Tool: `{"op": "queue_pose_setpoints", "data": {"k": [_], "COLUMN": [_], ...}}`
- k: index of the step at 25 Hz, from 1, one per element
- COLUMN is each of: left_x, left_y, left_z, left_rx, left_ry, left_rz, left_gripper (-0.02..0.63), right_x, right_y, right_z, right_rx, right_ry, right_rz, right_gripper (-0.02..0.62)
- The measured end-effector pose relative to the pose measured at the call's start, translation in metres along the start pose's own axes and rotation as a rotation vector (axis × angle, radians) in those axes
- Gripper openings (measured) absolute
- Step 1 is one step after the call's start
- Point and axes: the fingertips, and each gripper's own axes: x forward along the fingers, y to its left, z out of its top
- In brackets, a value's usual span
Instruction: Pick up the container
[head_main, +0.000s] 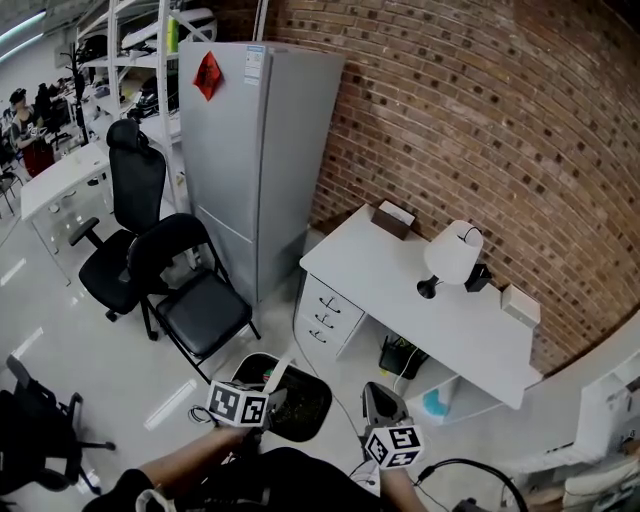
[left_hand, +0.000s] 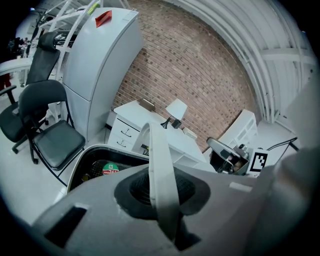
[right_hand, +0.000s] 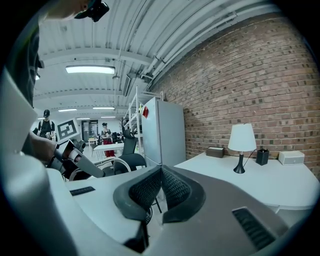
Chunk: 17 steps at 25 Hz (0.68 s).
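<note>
Looking at the left gripper (left_hand: 162, 187), what does it have?

It pinches a white handle strip (left_hand: 159, 150) between its pads. The strip runs up and away along the gripper's own line.

And the container (left_hand: 82, 157) itself?

It sits on the near side of the counter (head_main: 400, 270), in front of the drawers. It has a white rim and a dark inside with some rubbish in it. From the gripper it lies just below and ahead, joined to it by that strip.

Is it off the floor?

I cannot tell from where I stand. I'd judge the lift turns on pulling straight up, so the container hangs under the grip and doesn't swing toward the counter.

What about the right gripper (right_hand: 161, 187)?

Its pads are pressed together on nothing. It sits farther along the counter's front than the left one, beside the container but apart from it.

So the left is the nearer.

Yes, and it alone has a hold.
</note>
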Motion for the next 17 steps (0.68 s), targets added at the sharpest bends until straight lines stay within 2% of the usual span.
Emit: {"op": "queue_pose_setpoints", "data": {"k": [17], "left_x": [0.0], "left_y": [-0.001], "left_z": [0.004], "left_rx": [-0.013], "left_ry": [-0.008], "left_rz": [0.012], "left_gripper": [0.04], "right_x": [-0.004], "right_y": [-0.01], "right_z": [0.004], "right_rx": [-0.006], "right_ry": [0.005], "right_rz": [-0.014], "right_gripper": [0.006]}}
